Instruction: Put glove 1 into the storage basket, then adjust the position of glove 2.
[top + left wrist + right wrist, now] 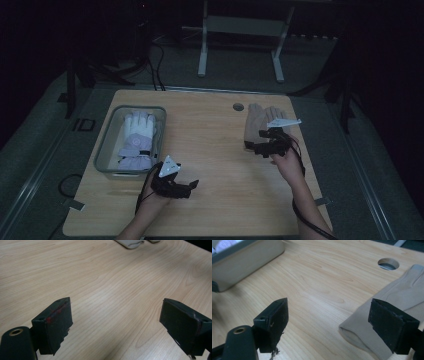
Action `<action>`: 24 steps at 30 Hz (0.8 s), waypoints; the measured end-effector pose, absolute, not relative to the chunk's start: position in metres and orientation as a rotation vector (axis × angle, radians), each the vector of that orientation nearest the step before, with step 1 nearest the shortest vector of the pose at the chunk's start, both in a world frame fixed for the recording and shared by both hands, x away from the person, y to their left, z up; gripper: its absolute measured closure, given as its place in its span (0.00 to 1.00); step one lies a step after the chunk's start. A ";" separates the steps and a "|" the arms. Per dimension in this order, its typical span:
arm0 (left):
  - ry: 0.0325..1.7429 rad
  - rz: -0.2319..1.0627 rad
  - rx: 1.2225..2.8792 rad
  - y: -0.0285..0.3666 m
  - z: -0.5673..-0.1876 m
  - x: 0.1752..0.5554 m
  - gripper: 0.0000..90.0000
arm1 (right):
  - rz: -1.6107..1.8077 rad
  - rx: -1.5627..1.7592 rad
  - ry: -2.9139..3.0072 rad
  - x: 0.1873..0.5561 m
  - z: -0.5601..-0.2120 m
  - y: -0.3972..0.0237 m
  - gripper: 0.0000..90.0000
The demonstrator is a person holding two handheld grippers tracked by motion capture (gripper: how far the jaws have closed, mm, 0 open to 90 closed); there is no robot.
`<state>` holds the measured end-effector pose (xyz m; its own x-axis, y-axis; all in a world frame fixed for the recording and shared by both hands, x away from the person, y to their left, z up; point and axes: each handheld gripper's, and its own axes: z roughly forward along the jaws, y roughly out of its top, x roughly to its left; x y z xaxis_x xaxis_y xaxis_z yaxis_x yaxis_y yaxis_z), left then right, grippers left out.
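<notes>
White glove (136, 136) already lies in the grey bin (103, 150), left of frame; beige glove (261, 125) remains on the counter (215, 150), right. Left gripper (192, 185) and right gripper (260, 142): fingers wide apart, empty.

Glove (136, 140) in bin (106, 145) left; apparently another glove (262, 122) right.

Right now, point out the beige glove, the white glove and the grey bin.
beige glove (260, 124): high view, on its palm.
white glove (138, 131): high view, on its back, inside the bin.
grey bin (103, 148): high view, on its left wall.
</notes>
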<state>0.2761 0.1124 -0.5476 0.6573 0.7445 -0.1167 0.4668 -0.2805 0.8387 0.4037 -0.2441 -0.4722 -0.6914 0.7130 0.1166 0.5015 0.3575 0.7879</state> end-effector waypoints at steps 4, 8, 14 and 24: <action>0.954 0.401 1.900 0.116 -0.554 0.273 0.13 | 1.256 1.167 2.314 0.406 -0.470 -0.254 0.12; 0.958 0.452 1.883 0.119 -0.555 0.270 0.13 | 1.198 1.240 2.234 0.413 -0.468 -0.261 0.12; 0.968 0.458 1.895 0.120 -0.560 0.269 0.13 | 1.147 1.287 2.195 0.427 -0.472 -0.270 0.22; 0.967 0.453 1.895 0.120 -0.561 0.268 0.13 | 1.063 1.365 2.151 0.463 -0.491 -0.279 0.40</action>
<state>0.2675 0.1201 -0.5612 0.6221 0.7786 -0.0817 0.4361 -0.2580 0.8621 0.4631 -0.2787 -0.4908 -0.4569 0.8861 0.0776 0.5999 0.2426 0.7624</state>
